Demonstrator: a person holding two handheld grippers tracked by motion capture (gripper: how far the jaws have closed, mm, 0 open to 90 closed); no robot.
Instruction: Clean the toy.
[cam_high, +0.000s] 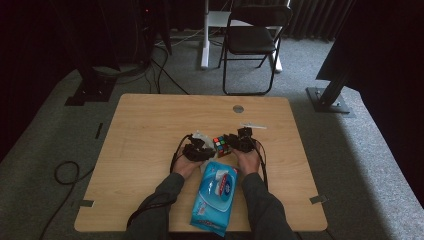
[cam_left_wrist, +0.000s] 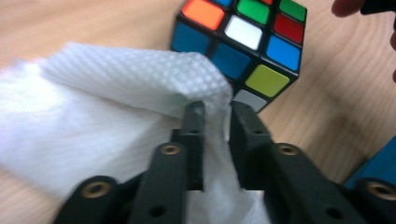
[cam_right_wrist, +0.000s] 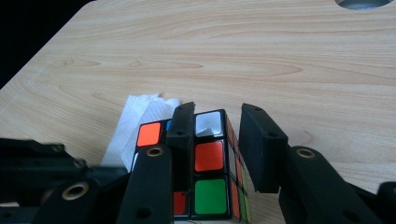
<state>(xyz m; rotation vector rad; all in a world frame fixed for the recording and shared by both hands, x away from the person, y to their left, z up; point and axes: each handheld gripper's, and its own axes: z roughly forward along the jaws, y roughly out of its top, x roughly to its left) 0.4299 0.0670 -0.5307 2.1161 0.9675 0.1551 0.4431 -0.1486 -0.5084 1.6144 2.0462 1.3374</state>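
The left gripper (cam_left_wrist: 215, 108) has its two black jaws a narrow gap apart, with a fold of the white textured wet wipe (cam_left_wrist: 116, 116) running up between them; whether the pads press on the wipe cannot be told from the left gripper view. Most of the wipe spreads to the left of those jaws, and its bunched top edge lies against the multicoloured puzzle cube with black edges (cam_left_wrist: 243, 42), which stands just ahead of the tips. The right gripper (cam_right_wrist: 217, 116) stands partly open around the cube (cam_right_wrist: 210, 163): its left jaw lies flat against a cube face, its right jaw close beside the opposite face, and contact there cannot be told. Beyond its left jaw the wipe (cam_right_wrist: 140, 116) lies on the pale wooden table (cam_right_wrist: 261, 51). In the high view both hands come in from the near edge, forearms in dark sleeves, the left gripper (cam_high: 197, 150) and right gripper (cam_high: 240, 142) facing each other across the cube (cam_high: 221, 146). A blue plastic wipes packet (cam_high: 214, 195) lies between the forearms, just behind the grippers.
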